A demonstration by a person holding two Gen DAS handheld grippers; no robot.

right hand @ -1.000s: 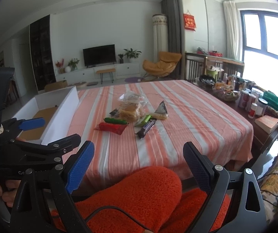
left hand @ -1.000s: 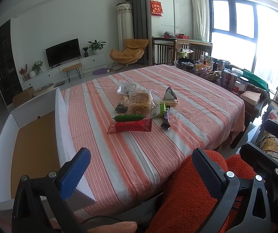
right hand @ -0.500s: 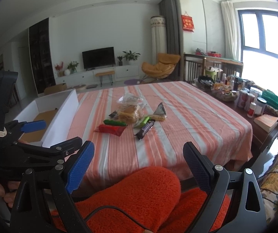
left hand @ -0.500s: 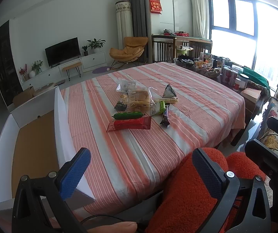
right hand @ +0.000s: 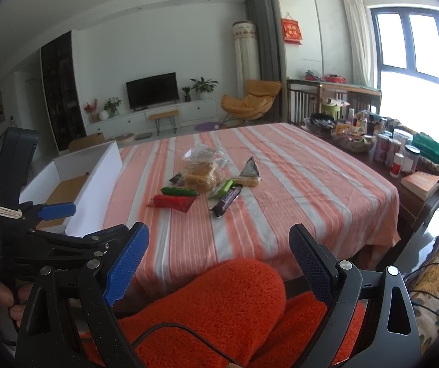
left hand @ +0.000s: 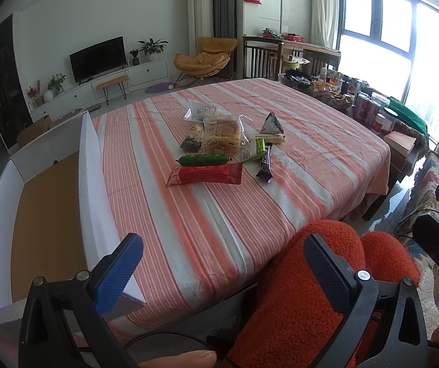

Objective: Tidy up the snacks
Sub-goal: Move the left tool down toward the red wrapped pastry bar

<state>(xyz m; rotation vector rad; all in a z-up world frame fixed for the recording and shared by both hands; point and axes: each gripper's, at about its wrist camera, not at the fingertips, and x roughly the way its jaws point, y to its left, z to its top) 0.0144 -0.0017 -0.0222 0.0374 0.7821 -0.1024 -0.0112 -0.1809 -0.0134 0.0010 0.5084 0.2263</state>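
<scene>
Presently you hold both the left gripper (left hand: 222,271) and right gripper (right hand: 219,263) spread wide and empty short of the table's (left hand: 188,224) near edge, the snacks (left hand: 222,150) clustered mid-table, the box (left hand: 90,190) ready at its left edge.

**Orange stripes, red wrapper, blue pads**

A tablecloth (left hand: 296,159) is showing orange-pink and white stripes. On it a red packet (left hand: 204,174), a green sausage (left hand: 204,159), a dark bar (left hand: 265,165) and golden bread (left hand: 223,133) are lying. The box (left hand: 92,184) is showing white walls and a brown floor. Blue pads (left hand: 118,273) are lining black grippers above fuzzy orange-red trousers (right hand: 219,303).
</scene>
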